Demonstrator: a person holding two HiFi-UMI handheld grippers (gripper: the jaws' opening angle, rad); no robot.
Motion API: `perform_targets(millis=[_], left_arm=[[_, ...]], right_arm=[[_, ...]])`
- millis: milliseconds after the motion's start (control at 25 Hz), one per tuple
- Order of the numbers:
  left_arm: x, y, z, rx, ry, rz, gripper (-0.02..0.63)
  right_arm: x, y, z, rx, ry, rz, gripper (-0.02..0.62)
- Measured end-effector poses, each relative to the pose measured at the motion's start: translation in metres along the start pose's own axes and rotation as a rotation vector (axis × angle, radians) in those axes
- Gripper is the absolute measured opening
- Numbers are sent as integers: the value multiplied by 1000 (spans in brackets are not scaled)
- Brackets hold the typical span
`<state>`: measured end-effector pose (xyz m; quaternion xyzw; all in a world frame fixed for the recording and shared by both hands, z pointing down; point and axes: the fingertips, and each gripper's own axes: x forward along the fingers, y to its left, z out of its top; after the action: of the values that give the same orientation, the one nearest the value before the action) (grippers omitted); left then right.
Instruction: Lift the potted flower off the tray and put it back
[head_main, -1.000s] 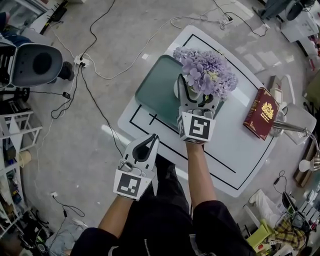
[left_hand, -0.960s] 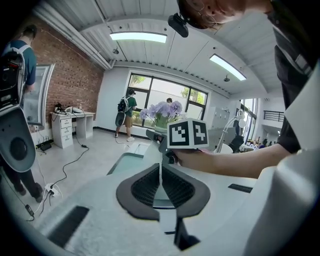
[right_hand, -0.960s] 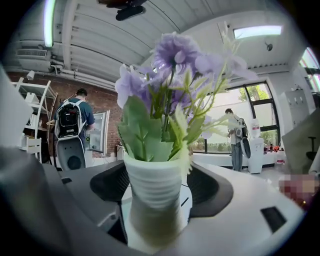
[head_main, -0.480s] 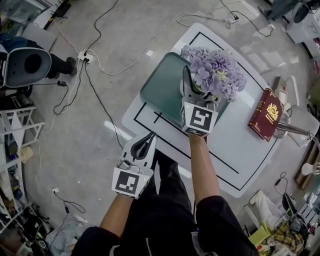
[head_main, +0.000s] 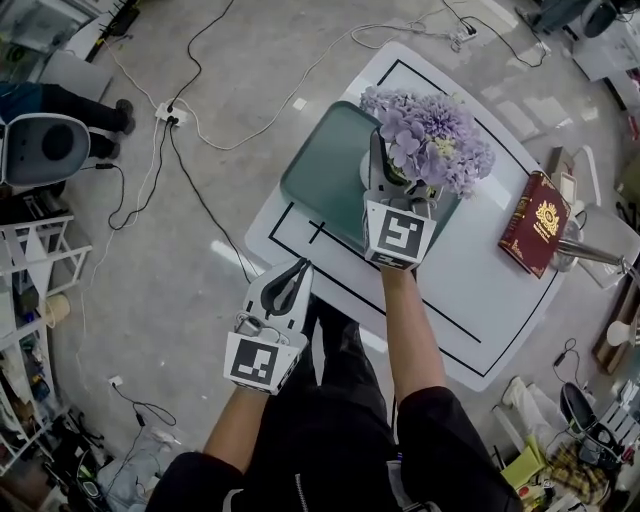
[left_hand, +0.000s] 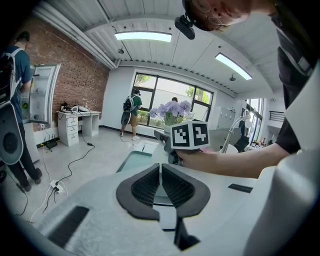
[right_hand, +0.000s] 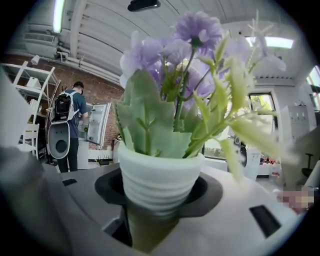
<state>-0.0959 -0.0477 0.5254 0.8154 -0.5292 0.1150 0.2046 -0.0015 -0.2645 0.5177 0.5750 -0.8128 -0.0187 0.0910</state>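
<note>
The potted flower (head_main: 432, 138), purple blooms in a ribbed white pot (right_hand: 159, 177), stands on the green tray (head_main: 318, 178) on the white table. My right gripper (head_main: 393, 172) reaches level across the tray and has the pot between its jaws. The jaws have just been closing, and both black pads (right_hand: 107, 187) now lie against the pot's sides. The blooms hide the gripper's far finger in the head view. My left gripper (head_main: 298, 270) hangs off the table's near edge, shut with nothing in it, and its pads (left_hand: 160, 172) meet along a thin line.
A red book (head_main: 532, 222) lies on the table (head_main: 470, 300) right of the tray, beside a silver lamp arm (head_main: 590, 255). Cables (head_main: 190, 170) trail over the floor to the left. A grey machine (head_main: 45, 145) and shelving stand far left.
The right gripper's jaws have drawn in onto the pot. The left gripper has stayed where it was, still shut.
</note>
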Motion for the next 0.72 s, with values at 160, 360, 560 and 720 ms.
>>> perform_targets(millis=[160,360,560,720], left_arm=[[0,-1,3,-6,11,8,20],[1,-4,13,31,-14,-9,20],[-3,-12,27,45,-44,-60,20],[3,-30,44,63,-64,-115,20]], right_arm=[[-1,-2,0,13,4,3,244],[-10,-10,13,23,-3,4,244],[-26,-24,43,7,-24,-24,244],[-51,-56,65,0,-33,-76,244]])
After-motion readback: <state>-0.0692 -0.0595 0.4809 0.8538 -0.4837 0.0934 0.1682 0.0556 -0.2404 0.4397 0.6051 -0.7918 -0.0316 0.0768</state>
